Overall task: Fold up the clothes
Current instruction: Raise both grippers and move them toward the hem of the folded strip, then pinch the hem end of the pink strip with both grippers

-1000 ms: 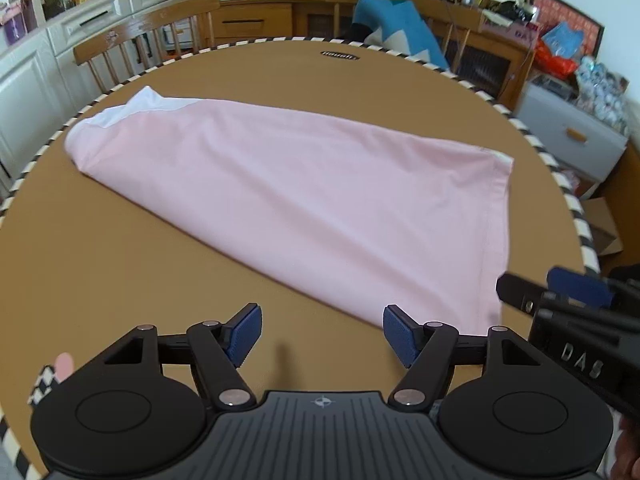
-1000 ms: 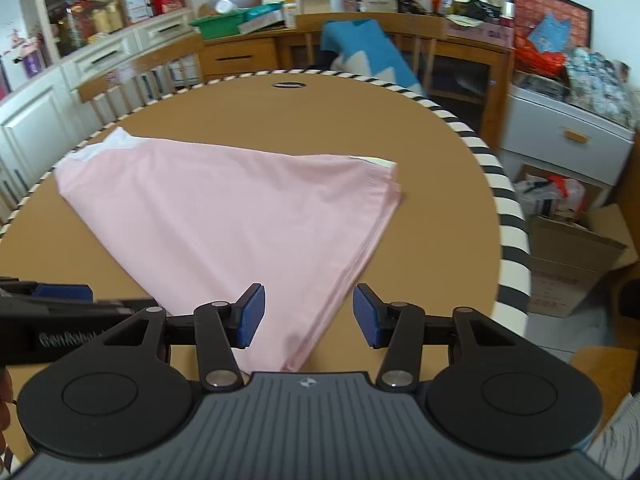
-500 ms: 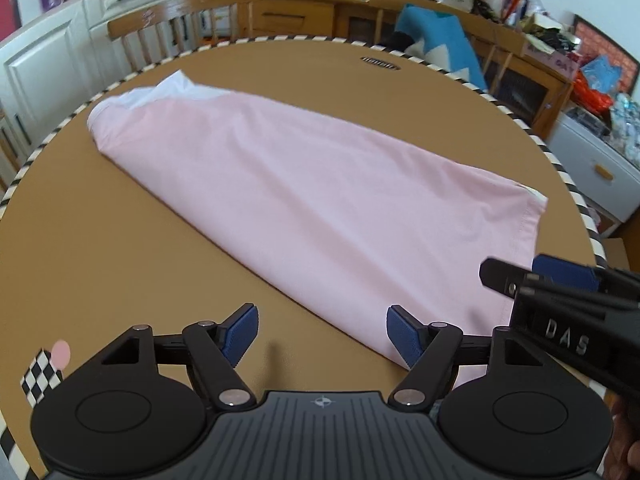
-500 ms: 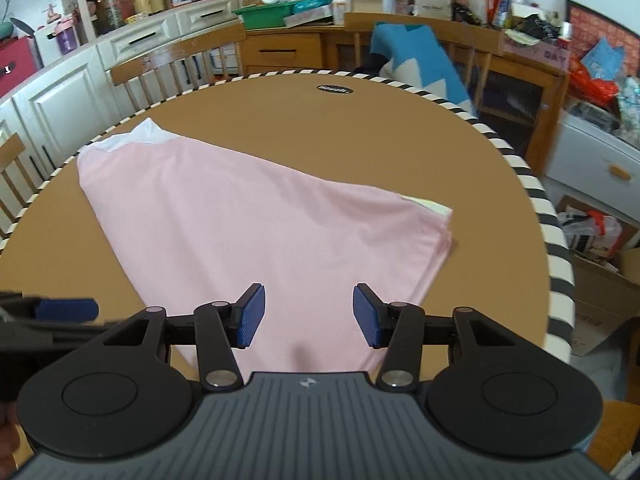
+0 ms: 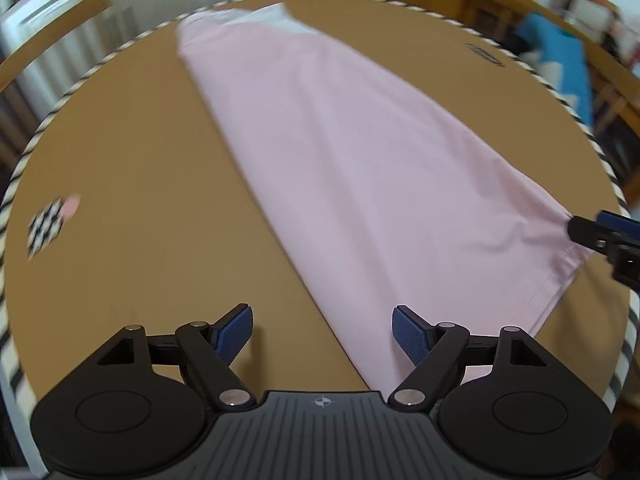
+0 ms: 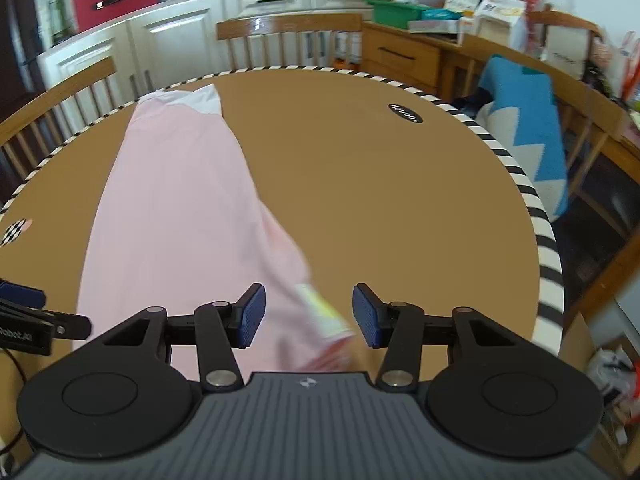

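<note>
A pink garment (image 5: 360, 168), folded into a long tapering shape with a white end at the far side, lies flat on the round brown table (image 5: 120, 240). My left gripper (image 5: 322, 320) hovers over the garment's near pointed end, and its jaws are opening. The folded edge runs between them and neither pad touches it. In the right wrist view the pink garment (image 6: 180, 208) stretches away on the left, and my right gripper (image 6: 308, 308) stands open over its blurred near right corner. The right gripper (image 5: 600, 232) also shows beside the hem at the right edge.
The table has a black-and-white striped rim (image 6: 548, 248), a black oval label (image 6: 405, 113) and a checkered sticker (image 5: 46, 226). Wooden chairs (image 6: 288, 36) ring the table, one draped with a blue cloth (image 6: 524, 120). White cabinets and cluttered sideboards stand behind.
Both views have rolled and swung, so the garment now runs lengthwise away. The right gripper has moved across to the garment's near right corner. The left jaws stand wider.
</note>
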The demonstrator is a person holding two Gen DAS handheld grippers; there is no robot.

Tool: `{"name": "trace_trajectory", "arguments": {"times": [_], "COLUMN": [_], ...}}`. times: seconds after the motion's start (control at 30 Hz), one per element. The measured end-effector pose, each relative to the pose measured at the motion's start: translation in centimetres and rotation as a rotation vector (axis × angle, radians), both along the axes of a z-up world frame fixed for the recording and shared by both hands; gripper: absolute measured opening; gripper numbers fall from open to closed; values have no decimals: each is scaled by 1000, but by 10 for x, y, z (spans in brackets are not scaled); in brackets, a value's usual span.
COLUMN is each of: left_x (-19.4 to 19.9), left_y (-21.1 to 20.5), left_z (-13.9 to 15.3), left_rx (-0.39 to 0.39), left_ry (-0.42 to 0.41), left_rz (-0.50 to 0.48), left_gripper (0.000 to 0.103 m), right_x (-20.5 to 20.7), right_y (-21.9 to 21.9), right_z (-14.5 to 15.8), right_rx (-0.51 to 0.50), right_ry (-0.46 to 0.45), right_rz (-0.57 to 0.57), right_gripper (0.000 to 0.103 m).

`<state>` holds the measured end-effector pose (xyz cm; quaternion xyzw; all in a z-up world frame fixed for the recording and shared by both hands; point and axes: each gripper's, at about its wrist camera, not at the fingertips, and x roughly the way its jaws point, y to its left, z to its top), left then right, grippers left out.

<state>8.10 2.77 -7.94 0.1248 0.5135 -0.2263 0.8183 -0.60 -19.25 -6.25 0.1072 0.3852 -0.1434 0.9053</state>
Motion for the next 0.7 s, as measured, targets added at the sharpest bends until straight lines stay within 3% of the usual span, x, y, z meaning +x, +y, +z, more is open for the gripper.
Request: {"name": "trace_trajectory", "arguments": {"times": [0.23,0.57,0.7], "left_x": [-11,-20,-23], "left_y": [0,5,7], "left_z": [-5,-6,0], "left_rx": [45,-10,-78], "left_ry": [50,74,78], "left_rz": [100,212,335], "left_gripper": [79,80,80], "right_x": [20,28,36], "right_y": [-19,-16,-28], "right_z": [-12,-14,-19], "right_rx": [98,118,169], "right_ry": [26,86,140], "right_rz": [110,233,342], "right_gripper": [50,50,50]}}
